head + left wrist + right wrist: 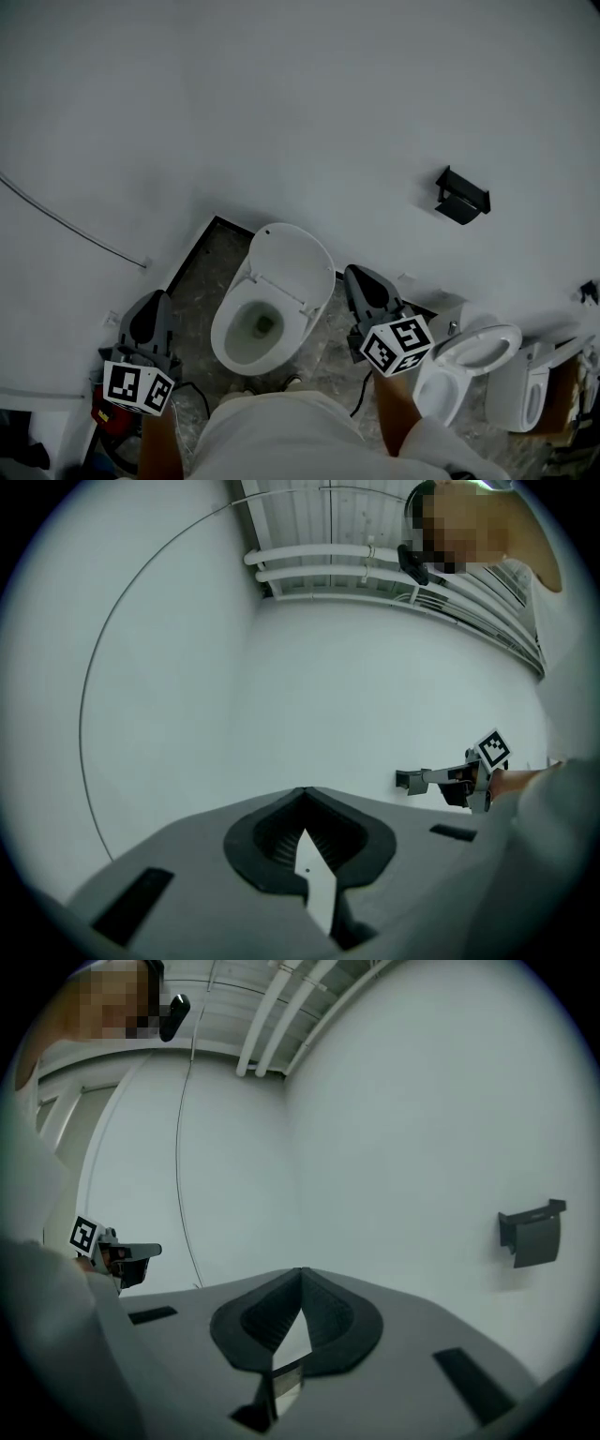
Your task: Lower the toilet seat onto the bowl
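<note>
Left gripper (157, 300) and right gripper (357, 273) flank the toilet, jaws together, holding nothing.
The toilet seat (223, 323) appears to lie flat on the bowl (242, 364), with the lid (295, 260) upright against the wall (281, 112).

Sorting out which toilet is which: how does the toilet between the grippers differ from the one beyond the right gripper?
The middle toilet has a solid oval lid raised toward the wall; the right toilet has an open ring raised. The middle toilet's bowl is seen from above, down to its dark drain; the right toilet's bowl shows only its outside. Both are white.
</note>
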Tool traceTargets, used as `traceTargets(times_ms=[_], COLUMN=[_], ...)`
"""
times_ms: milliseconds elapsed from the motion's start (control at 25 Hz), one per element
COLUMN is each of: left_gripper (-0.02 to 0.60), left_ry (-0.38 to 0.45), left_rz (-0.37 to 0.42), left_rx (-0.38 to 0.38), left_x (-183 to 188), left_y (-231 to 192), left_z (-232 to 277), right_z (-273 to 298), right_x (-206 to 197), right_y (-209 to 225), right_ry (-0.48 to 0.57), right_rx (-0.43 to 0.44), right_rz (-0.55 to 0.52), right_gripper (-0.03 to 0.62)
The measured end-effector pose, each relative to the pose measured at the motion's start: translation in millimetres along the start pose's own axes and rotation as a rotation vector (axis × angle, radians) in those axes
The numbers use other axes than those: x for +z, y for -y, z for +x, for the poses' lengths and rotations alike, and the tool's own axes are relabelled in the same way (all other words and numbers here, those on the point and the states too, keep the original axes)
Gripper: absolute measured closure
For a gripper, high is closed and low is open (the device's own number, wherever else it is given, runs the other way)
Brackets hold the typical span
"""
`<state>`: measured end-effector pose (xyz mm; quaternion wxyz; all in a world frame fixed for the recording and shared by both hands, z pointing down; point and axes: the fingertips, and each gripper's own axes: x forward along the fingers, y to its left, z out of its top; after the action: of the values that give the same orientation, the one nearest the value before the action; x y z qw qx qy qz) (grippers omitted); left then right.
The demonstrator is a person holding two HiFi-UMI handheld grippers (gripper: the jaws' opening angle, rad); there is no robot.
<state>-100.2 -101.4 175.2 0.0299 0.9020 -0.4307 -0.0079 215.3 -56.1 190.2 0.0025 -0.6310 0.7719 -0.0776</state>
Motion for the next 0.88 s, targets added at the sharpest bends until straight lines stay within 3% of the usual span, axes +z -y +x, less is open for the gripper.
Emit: traceTargets(times_ms=[560, 880], left_gripper=[0.575, 0.575], left_ry=[-0.001, -0.009], left_rz=[0.009, -0.040], left_rx=[0.096, 0.089], left_x=[5, -5], left_y=[-17, -16], left_z=[-28, -26], right_z=[-50, -55], right_x=[19, 34], right_y=[14, 19], right_ry=[0.041, 0.035], right_rx=[-0.088, -0.116], right_rz=[-0.096, -0.133], right_gripper=[0.597, 0.596])
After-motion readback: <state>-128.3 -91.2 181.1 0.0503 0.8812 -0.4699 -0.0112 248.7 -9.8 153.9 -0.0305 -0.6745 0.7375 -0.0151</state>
